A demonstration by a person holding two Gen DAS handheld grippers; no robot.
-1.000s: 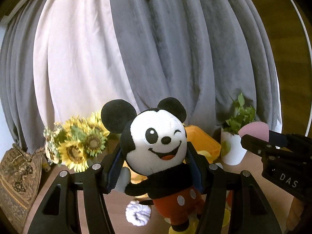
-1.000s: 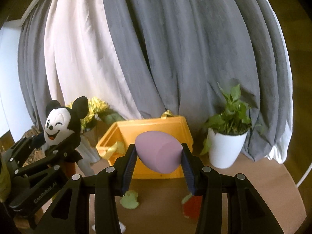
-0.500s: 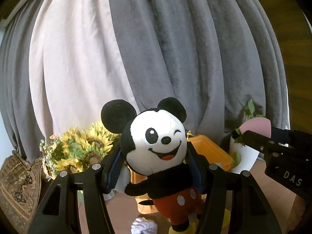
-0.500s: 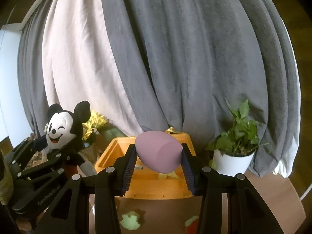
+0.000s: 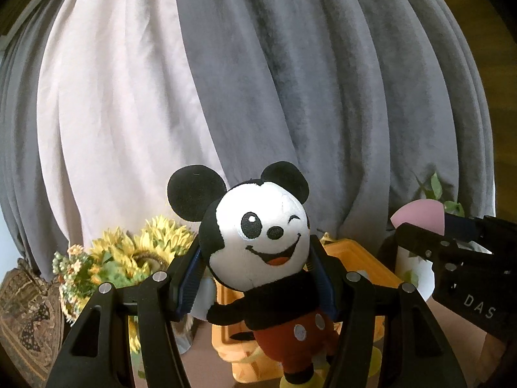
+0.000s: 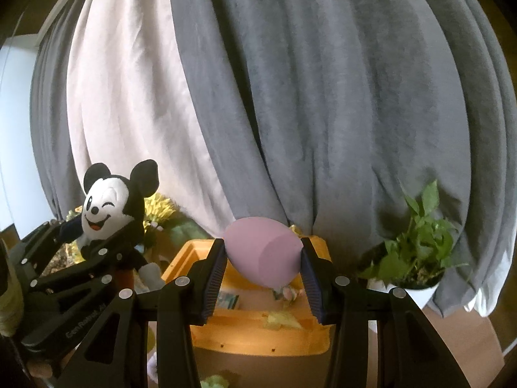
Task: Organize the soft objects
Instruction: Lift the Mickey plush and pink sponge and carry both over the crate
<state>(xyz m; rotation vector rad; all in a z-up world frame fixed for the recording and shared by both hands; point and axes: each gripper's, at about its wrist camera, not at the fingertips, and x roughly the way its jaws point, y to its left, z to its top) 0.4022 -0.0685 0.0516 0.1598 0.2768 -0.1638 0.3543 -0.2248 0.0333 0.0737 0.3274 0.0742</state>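
My left gripper (image 5: pixel 255 271) is shut on a Mickey Mouse plush (image 5: pixel 261 242) and holds it up in the air, left of an orange bin (image 5: pixel 358 258). The plush also shows in the right wrist view (image 6: pixel 106 210), with the left gripper (image 6: pixel 64 278) under it. My right gripper (image 6: pixel 261 265) is shut on a pink egg-shaped sponge (image 6: pixel 261 252) and holds it just above the near side of the orange bin (image 6: pixel 258 326). The sponge also shows in the left wrist view (image 5: pixel 420 216). The bin holds some small soft items.
Grey and white curtains (image 6: pixel 290 97) hang behind. A potted green plant (image 6: pixel 416 258) stands right of the bin. Sunflowers (image 5: pixel 129 255) stand left of it. A patterned cushion (image 5: pixel 26 317) lies at far left. A green soft item (image 6: pixel 213 381) lies on the brown table before the bin.
Both grippers have moved forward toward the orange bin with their loads. The bin looms larger and the sponge now hangs over its near side.
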